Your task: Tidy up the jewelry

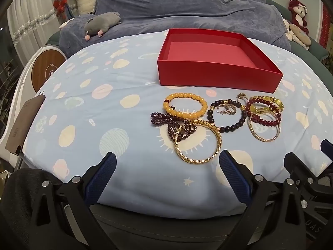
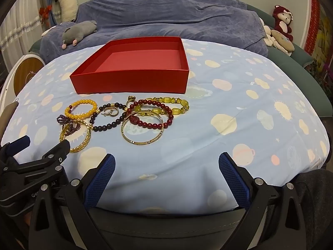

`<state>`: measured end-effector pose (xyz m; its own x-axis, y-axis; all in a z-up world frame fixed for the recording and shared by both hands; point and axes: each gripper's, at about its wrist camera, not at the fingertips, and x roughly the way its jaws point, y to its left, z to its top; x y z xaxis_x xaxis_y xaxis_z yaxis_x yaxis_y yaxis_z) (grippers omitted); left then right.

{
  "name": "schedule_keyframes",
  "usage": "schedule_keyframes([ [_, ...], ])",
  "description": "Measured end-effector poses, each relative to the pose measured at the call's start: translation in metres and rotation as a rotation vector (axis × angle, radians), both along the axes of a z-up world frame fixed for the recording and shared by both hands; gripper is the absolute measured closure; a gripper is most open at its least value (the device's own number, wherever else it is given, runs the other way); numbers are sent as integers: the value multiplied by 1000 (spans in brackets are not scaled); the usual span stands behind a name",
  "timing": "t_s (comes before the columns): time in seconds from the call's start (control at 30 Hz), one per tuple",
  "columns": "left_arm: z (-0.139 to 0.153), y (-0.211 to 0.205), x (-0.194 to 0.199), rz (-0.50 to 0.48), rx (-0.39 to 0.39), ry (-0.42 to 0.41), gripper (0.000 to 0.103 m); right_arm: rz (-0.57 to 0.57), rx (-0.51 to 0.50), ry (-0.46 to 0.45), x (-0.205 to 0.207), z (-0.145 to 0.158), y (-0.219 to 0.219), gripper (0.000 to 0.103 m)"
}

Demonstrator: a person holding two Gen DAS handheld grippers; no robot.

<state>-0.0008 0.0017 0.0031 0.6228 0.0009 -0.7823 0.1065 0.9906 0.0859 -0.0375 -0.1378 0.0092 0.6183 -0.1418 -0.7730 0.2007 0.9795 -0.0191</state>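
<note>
On the bed, over a pale blue sheet (image 1: 116, 125) printed with planets and stars, a heap of jewelry lies just in front of an open red box (image 1: 218, 77). The box sits nearer the far edge of the sheet and is empty, its lid off, seemingly placed there to receive the pieces.

Both claws hang over the near edge of the bed, tilted down toward the sheet. The left claw (image 1: 167, 160) has its blue ribbed jaws spread wide with nothing between them. The right claw (image 2: 166, 160) is likewise wide apart and holds nothing. Neither touches any jewelry, so sorting looks not yet begun.

The jewelry is bunched close together, several pieces overlapping. A yellow bead bracelet (image 1: 185, 106) lies nearest the box on the left. Below it, a purple bead strand (image 1: 172, 125) is tangled through a woven gold bangle (image 1: 197, 142), the piece closest to the left claw. A dark bead bracelet (image 1: 228, 115) rings a pair of small hoop earrings (image 1: 226, 110). Toward the right, a red bead bracelet (image 2: 154, 114), a pale yellow stone bracelet (image 2: 166, 104) and a slim gold bangle (image 2: 141, 131) lie stacked on one another. The tangles will probably need careful separating.
</note>
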Motion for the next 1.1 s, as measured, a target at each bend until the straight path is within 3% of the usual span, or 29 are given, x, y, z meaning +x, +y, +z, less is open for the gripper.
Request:
schedule_keyframes([
  [1.1, 5, -2, 0, -4, 1, -13, 8, 7, -12, -13, -3, 5, 1, 7],
])
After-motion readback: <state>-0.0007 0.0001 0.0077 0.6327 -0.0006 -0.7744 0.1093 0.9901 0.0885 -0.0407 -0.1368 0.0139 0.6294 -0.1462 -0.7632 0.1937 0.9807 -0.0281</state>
